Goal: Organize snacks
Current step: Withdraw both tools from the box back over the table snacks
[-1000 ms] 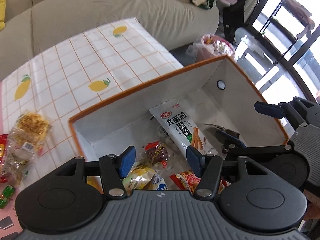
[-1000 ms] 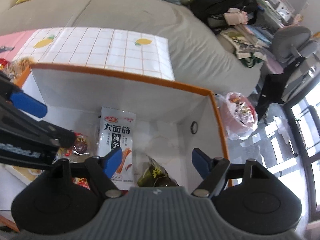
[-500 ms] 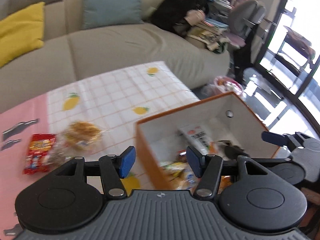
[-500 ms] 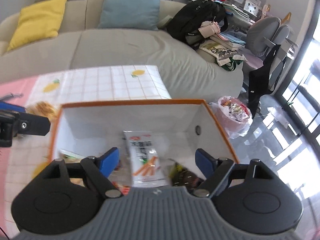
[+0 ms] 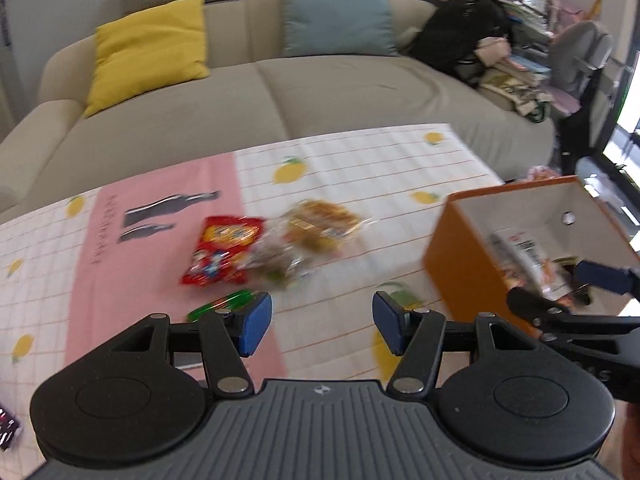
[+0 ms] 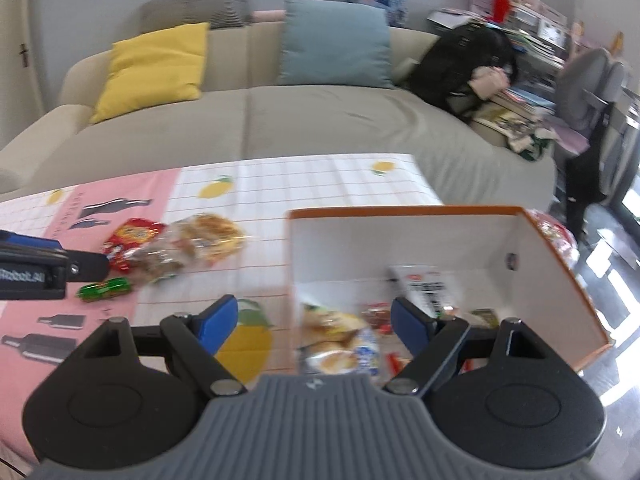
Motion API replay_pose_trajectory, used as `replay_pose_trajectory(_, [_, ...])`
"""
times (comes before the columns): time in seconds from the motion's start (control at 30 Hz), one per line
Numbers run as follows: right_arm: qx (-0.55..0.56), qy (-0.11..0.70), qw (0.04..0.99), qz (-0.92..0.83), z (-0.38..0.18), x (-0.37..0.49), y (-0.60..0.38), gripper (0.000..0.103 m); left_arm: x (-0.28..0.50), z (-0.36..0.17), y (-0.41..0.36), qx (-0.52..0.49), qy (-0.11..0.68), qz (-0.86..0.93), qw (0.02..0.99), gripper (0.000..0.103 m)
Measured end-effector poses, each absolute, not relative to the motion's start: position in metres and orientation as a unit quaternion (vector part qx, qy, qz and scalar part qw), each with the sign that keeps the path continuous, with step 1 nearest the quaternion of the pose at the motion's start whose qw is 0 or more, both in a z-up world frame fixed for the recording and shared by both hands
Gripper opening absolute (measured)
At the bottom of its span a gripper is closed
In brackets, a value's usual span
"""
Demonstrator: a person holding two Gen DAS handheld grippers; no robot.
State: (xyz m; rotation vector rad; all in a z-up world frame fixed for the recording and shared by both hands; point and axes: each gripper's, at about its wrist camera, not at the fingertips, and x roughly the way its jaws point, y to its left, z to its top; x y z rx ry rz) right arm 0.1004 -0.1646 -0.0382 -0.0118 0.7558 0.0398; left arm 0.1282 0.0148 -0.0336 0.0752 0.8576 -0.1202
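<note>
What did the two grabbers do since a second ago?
Both pulled up and back out of the box. The left tool swung left toward the snacks on the table: red bag, cookie pack, green candy. Neither took hold of anything; the right tool is also open. Snacks in the box stayed put.

Daylight floods both views from the windows (image 5: 628,136) at the far right, where the glass burns out to white and glare lies on the floor (image 6: 616,256). The room is bright and evenly lit, shadows soft. Motion blur smears the snack packets (image 5: 264,248) on the bench (image 5: 360,168) and the contents of the orange box (image 6: 440,240), while each tool's black body stays sharp. Fisheye bending curves the sofa (image 6: 280,120) and darkens the frame corners
</note>
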Motion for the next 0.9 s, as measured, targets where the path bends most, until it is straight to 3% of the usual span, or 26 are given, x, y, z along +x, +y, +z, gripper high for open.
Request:
replay_pose_trajectory(0.27, [-0.043,0.361,0.927,0.090,-0.049,0.096,-0.113,0.082,0.114,-0.059,0.051,0.079,0.410,0.004,0.909,0.069])
replay_pose_trajectory(0.57, [-0.043,0.397,0.908,0.130,-0.080,0.116,-0.083,0.081,0.114,-0.080,0.095,0.035,0.419,-0.005,0.907,0.069])
replay_pose_trajectory(0.8, [-0.052,0.415,0.895,0.154,-0.101,0.143,-0.065,0.064,0.142,-0.093,0.099,0.062,0.416,-0.069,0.904,0.069])
replay_pose_trajectory(0.9, [-0.054,0.416,0.892,0.169,-0.104,0.161,-0.058,0.063,0.162,-0.100,0.104,0.064,0.421,-0.086,0.901,0.069])
